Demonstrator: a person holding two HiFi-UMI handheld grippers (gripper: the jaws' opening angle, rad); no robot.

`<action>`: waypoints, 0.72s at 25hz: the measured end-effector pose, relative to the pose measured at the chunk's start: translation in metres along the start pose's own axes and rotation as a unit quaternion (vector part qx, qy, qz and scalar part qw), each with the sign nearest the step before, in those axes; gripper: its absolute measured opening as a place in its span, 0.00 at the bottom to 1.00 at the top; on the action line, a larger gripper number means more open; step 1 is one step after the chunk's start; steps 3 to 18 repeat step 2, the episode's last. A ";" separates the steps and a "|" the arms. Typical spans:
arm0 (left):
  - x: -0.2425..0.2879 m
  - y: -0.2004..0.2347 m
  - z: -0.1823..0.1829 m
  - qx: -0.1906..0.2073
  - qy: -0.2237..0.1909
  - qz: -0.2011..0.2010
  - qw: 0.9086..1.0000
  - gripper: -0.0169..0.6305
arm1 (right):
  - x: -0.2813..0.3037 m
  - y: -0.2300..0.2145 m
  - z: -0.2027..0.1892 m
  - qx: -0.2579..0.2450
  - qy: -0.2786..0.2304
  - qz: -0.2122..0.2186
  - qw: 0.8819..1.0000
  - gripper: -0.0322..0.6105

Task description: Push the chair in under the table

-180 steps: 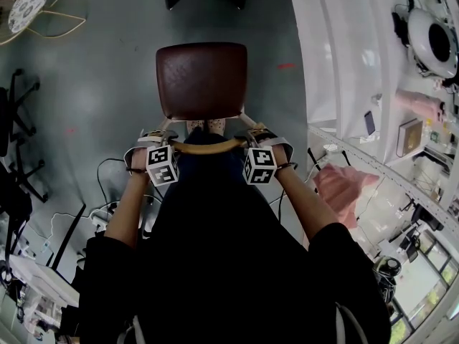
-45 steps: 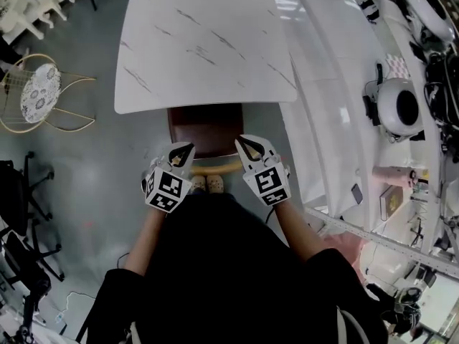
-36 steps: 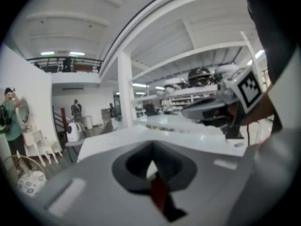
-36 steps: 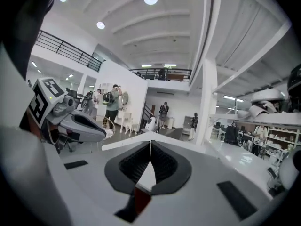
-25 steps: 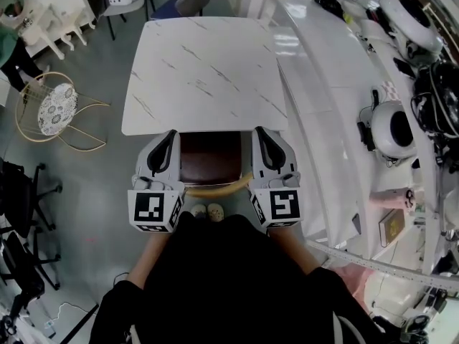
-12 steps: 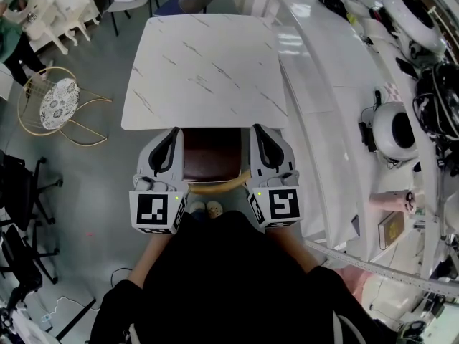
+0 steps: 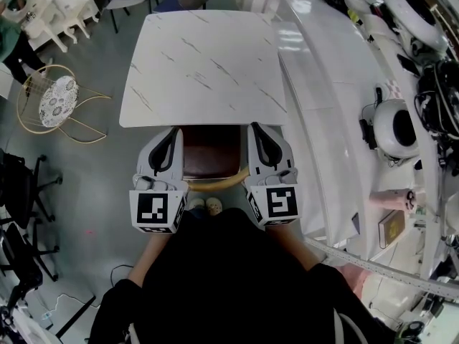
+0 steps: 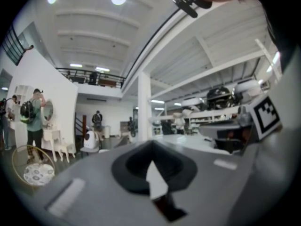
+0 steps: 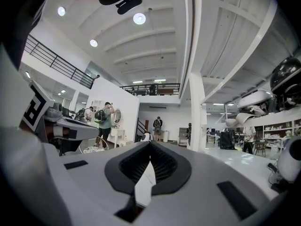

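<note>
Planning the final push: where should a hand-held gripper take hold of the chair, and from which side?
Probably the curved wooden back rail, coming from the person's side, the bottom of the head view. It is a thin, exposed bar facing that way. The brown seat is broad and already partly under the marble table.

A smooth white table top (image 7: 204,70), veined like marble, is gleaming, while the chair (image 7: 210,156) is showing a brown leather-like seat and pale wooden backrest (image 7: 215,185); the grey floor (image 7: 93,170) is shining faintly.
</note>
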State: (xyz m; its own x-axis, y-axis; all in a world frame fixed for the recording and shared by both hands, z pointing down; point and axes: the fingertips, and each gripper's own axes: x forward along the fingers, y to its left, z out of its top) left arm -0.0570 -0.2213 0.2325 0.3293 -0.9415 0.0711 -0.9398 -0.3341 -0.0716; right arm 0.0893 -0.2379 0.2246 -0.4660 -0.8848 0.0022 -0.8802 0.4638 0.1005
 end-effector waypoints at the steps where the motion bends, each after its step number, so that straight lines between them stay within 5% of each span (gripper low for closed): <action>1: 0.000 -0.001 0.000 0.000 0.000 0.000 1.000 0.04 | 0.000 0.000 0.000 -0.001 -0.001 0.002 1.000 0.08; 18: 0.000 -0.002 -0.001 0.000 -0.001 0.000 1.000 0.04 | 0.000 0.001 0.000 -0.003 -0.002 0.004 1.000 0.08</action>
